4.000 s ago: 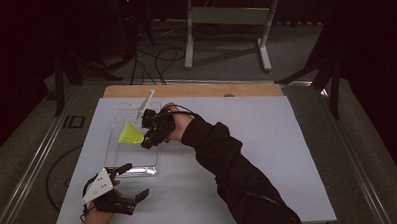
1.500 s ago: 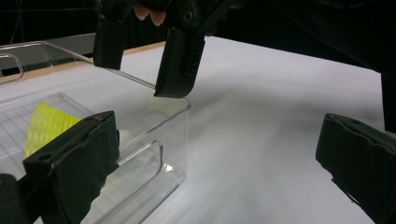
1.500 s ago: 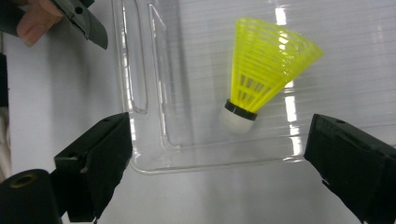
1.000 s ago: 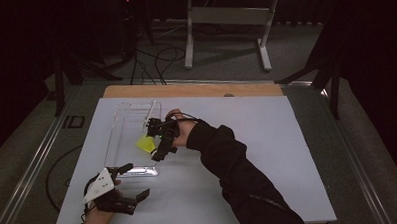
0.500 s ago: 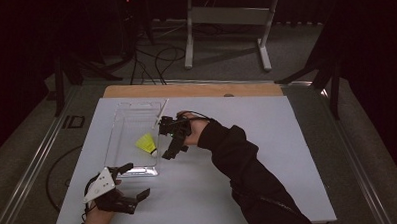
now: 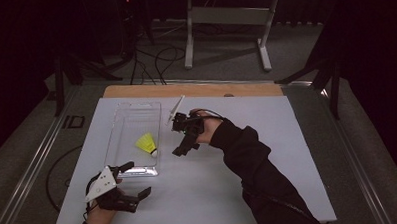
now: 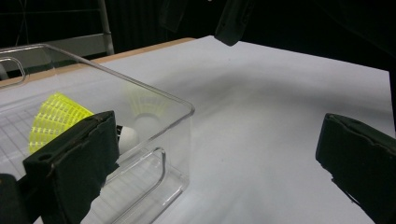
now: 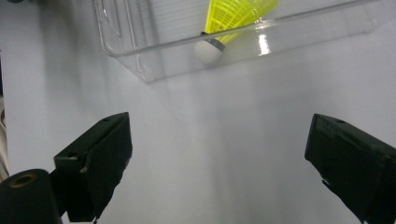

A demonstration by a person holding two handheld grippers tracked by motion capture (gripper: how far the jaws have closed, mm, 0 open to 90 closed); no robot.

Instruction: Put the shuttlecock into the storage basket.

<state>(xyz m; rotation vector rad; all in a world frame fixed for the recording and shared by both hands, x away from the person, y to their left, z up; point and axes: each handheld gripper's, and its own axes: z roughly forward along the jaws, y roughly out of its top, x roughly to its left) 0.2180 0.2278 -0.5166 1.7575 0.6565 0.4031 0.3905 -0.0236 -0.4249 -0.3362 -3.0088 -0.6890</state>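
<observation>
One yellow shuttlecock (image 6: 147, 143) sits in one clear plastic tray (image 6: 118, 126). Two grippers are out: left gripper (image 6: 131, 179) and right gripper (image 6: 183, 136). One white table (image 6: 268, 154), one metal stand (image 6: 223, 21) behind.

- The white table (image 6: 268, 154) is brightly lit; everything beyond it sinks into darkness.
- Glare streaks the clear box (image 8: 243, 42) wall.
- Nearest the lens, each claw's black jaws blur softly.

A white surface (image 6: 269, 184) with a wooden far edge (image 6: 195, 89) stands in a dark room, lit from above, on grey carpet floor (image 6: 224, 56) where black cables (image 6: 154, 58) trail beside a grey metal stand (image 6: 228, 21).
</observation>
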